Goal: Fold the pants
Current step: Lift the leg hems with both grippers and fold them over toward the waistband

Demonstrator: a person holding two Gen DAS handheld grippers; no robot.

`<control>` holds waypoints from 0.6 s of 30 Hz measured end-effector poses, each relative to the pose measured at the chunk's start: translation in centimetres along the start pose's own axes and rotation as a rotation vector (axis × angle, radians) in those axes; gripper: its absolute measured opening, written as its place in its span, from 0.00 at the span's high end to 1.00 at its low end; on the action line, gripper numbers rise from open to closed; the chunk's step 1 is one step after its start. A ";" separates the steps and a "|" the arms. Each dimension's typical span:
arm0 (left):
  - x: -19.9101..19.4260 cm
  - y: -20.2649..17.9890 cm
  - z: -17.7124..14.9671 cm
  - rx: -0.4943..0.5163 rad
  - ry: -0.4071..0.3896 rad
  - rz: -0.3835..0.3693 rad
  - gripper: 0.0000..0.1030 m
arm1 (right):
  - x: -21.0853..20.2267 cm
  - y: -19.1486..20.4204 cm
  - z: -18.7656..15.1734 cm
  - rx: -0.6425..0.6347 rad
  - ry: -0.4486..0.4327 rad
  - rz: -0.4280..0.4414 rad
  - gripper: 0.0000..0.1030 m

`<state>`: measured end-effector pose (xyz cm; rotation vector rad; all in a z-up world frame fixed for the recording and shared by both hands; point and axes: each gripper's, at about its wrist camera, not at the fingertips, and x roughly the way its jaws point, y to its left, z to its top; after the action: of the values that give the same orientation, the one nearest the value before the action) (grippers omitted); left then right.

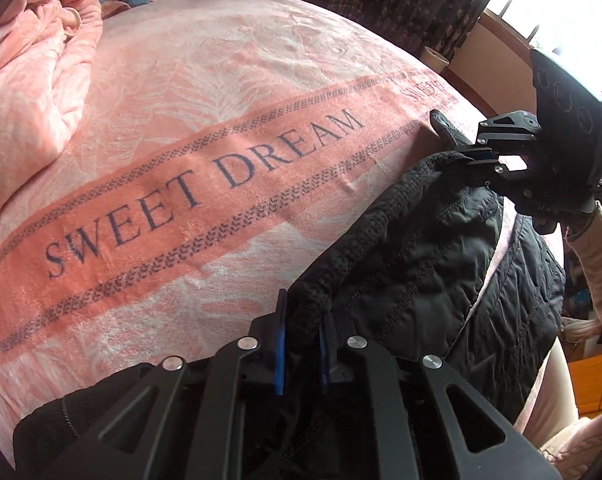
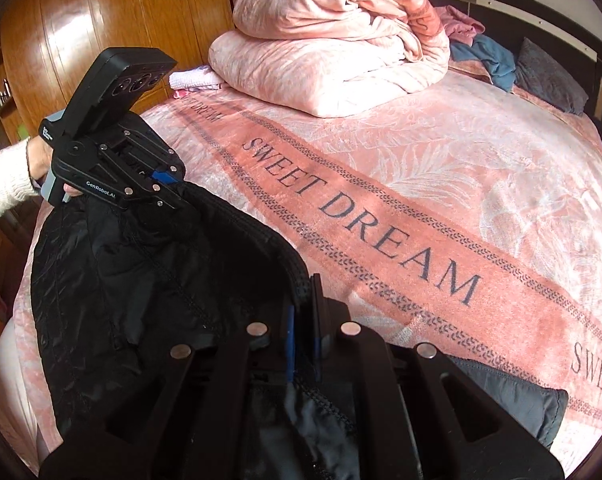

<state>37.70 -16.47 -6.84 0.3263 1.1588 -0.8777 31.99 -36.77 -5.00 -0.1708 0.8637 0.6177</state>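
Nearest the lens: the left gripper [image 1: 301,334], blue pads [image 1: 280,350] clamping down on the ribbed waistband [image 1: 325,276] of the black pants [image 1: 417,248]. Fabric is bunching thick between the jaws.

Right gripper [image 2: 303,330], at 6 o'clock in its own view, is likewise pinching the band, jaws nearly together with only a thin edge between them. From the left view it is sitting at 2 o'clock, gripping the far end of the same band.

Pants are hanging between the two grippers over the near edge of the pink blanket [image 1: 229,92], quilted body draping down toward 4 o'clock in the left view. One part is lying on the blanket at 4 o'clock in the right view.

Risks, as judged:
- Right grip is looking shallow; slick quilted cloth may be slipping out if the band is pulled taut.
- Legs are trailing off the bed edge; weight could be dragging the garment down.
- Rolled duvet [image 2: 333,40] at 12 o'clock is limiting spreading room.
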 end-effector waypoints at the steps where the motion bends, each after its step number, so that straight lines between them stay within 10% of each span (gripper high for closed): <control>1: -0.4 -0.5 -0.1 -0.008 -0.005 0.015 0.89 | -0.4 0.4 0.0 0.003 -0.004 -0.002 0.95; 18: -8.2 -11.1 -8.8 -0.107 -0.140 0.161 0.88 | -9.6 9.7 -4.2 -0.004 -0.046 -0.039 0.93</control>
<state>22.69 -14.39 -0.77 0.2619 1.0301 -0.6842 18.95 -34.71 0.52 -0.1763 0.8132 0.5854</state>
